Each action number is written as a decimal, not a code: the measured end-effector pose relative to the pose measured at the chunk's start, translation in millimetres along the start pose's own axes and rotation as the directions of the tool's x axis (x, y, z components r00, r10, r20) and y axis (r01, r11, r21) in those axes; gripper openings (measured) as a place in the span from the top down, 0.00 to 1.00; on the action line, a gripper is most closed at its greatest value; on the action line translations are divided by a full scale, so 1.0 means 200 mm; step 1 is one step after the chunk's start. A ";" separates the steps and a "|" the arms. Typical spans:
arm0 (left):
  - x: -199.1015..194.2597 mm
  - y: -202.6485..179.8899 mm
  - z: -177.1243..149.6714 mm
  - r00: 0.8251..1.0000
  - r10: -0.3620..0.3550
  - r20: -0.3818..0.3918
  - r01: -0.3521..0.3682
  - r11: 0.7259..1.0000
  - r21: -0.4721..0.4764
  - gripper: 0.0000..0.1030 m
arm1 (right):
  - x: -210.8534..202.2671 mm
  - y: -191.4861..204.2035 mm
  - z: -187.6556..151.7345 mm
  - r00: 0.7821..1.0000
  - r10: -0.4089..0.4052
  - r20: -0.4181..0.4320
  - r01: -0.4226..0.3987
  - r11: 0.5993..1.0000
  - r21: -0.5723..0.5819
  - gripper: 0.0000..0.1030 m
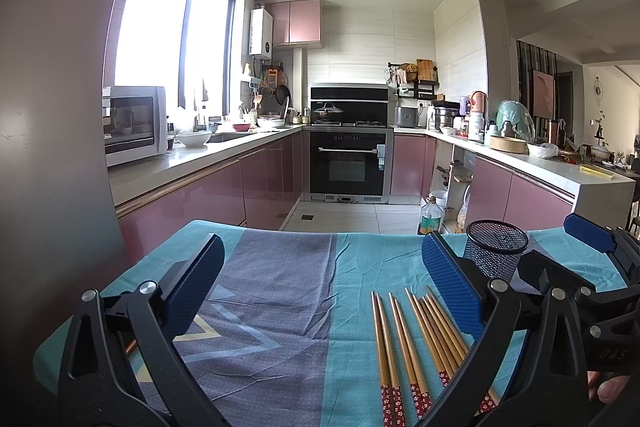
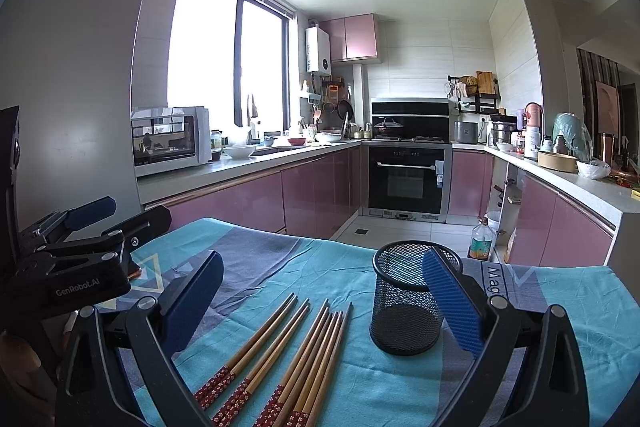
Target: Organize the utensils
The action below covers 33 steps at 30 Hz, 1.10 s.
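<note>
Several wooden chopsticks [image 2: 288, 355] with red patterned ends lie side by side on the teal and grey cloth [image 2: 312, 263]. A black mesh cup [image 2: 408, 299] stands upright just right of them. My right gripper [image 2: 324, 287] is open and empty, held above the chopsticks and the cup. My left gripper [image 1: 324, 267] is open and empty; the chopsticks [image 1: 416, 343] lie near its right finger and the mesh cup [image 1: 496, 247] is behind that finger. The other gripper shows at the right edge of the left wrist view [image 1: 592, 267] and at the left edge of the right wrist view [image 2: 64, 259].
The cloth covers a small table; its far edge [image 1: 280, 227] drops to a tiled floor. Beyond are pink kitchen cabinets [image 2: 240, 199], an oven [image 2: 404, 179], a microwave [image 2: 168, 139] and crowded counters. A bottle [image 2: 480, 239] stands on the floor. A grey fridge wall [image 1: 52, 107] is at the left.
</note>
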State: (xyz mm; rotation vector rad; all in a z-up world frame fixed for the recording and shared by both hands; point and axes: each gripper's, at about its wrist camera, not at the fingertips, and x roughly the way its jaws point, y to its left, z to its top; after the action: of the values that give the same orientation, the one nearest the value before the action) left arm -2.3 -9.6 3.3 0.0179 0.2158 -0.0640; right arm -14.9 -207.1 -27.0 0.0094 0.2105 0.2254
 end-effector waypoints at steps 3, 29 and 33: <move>0.00 0.00 0.00 1.000 0.000 -0.001 0.000 1.000 0.000 0.05 | 0.00 0.00 0.00 1.000 0.001 -0.001 -0.001 1.000 0.001 0.07; 0.00 0.00 0.00 1.000 0.000 0.000 0.000 1.000 -0.001 0.05 | -0.01 -0.02 0.00 1.000 0.005 -0.005 -0.005 1.000 0.003 0.07; 0.00 0.00 0.00 1.000 0.000 0.000 0.000 1.000 0.000 0.05 | -0.01 -0.02 0.00 1.000 0.004 -0.004 -0.004 1.000 0.002 0.07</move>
State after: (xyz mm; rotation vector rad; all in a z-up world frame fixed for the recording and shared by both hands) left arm -2.8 -9.9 3.6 0.0178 0.2161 -0.0635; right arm -16.0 -210.9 -26.6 0.0115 0.2152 0.2291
